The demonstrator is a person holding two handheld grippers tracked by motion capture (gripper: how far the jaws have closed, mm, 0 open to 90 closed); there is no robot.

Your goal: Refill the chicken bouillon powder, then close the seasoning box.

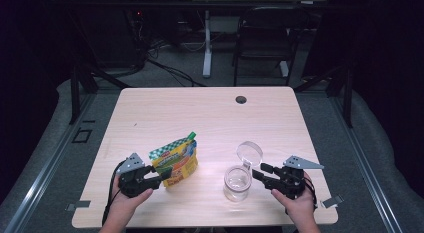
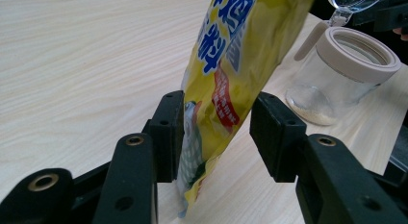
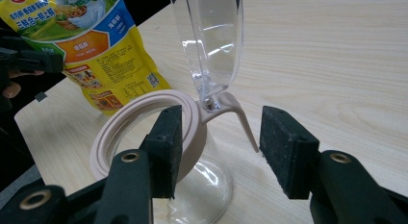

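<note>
Yellow foil catches the eye first: the pouch [image 1: 176, 162] stands left of centre on the pale wood bench [image 1: 200, 113], its long axis near upright but leaning, green cap up and tipped toward the right. The left gripper [image 1: 161, 177] has its fingers [image 2: 168, 132] spread either side of the pouch's lower edge; one pad touches the foil, the other stands apart, so nothing is clamped yet. To the right, the clear jar [image 1: 237, 182] stands upright, mouth up, its hinged lid [image 1: 249, 153] swung open and standing above the rim. The right gripper [image 1: 259, 173] sits with open fingers [image 3: 166, 142] around the jar's beige collar, not closed. To do this well, I judge the left should pinch the pouch low and square while the right steadies the jar, keeping the lid clear.
</note>
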